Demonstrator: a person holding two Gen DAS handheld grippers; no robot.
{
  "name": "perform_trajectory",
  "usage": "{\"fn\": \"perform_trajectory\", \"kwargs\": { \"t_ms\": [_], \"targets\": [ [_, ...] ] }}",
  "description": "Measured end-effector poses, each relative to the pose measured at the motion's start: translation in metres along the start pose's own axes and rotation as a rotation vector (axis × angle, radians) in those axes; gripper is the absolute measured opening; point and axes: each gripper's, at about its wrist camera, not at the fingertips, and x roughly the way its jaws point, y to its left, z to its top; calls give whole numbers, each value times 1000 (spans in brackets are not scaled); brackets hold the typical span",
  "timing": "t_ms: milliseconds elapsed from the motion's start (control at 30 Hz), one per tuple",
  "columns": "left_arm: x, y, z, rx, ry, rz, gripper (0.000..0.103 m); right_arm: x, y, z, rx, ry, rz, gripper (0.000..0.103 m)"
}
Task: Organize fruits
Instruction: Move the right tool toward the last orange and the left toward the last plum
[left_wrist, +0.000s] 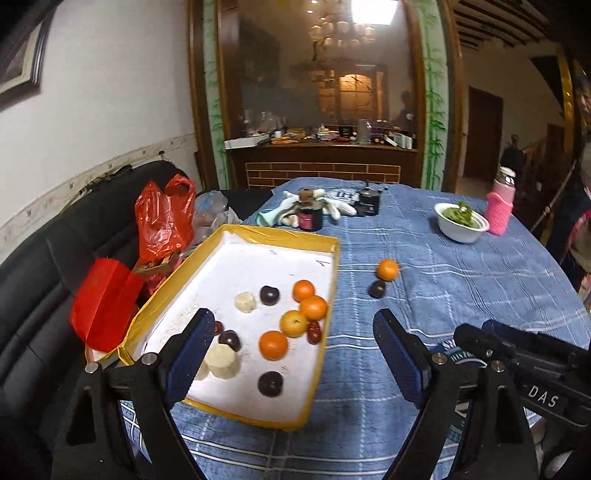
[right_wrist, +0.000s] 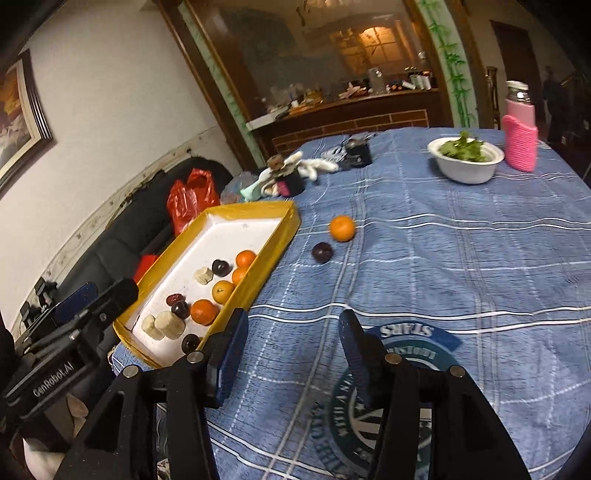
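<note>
A: Both grippers, left gripper (left_wrist: 293, 356) and right gripper (right_wrist: 291, 356), hang with jaws released, holding nothing.

B: Most fruit already sits in the yellow tray (left_wrist: 334, 284). Farther out on the desk (right_wrist: 461, 266), an orange (right_wrist: 342, 228) and a dark plum (right_wrist: 322, 252) are left.

My left hand-held gripper (left_wrist: 293, 354) pointed forward and down, its two blue-padded fingers (left_wrist: 192, 354) spread wide with nothing between them. My right hand-held gripper (right_wrist: 291, 354) pointed forward and down too, its blue-padded fingers (right_wrist: 231, 354) parted less widely, and nothing was held between them either. The two sat side by side: the black body of the right one showed at the lower right edge of the left wrist view, and the body of the left one at the lower left edge of the right wrist view.
</note>
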Motion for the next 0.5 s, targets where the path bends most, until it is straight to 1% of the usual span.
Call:
{"fn": "perform_trajectory", "kwargs": {
  "t_ms": [167,300,500],
  "targets": [
    [-6,-15,-1,30,15,-2,87,-19,-13,-6,24,-36,7,58],
    [-15,-27,-4,53,12,-9,87,-28,-21,-8,45,-51,10,58],
    [-19,-35,-6,69,14,-27,87,-40,-28,-12,59,-73,11,59]
  ]
}}
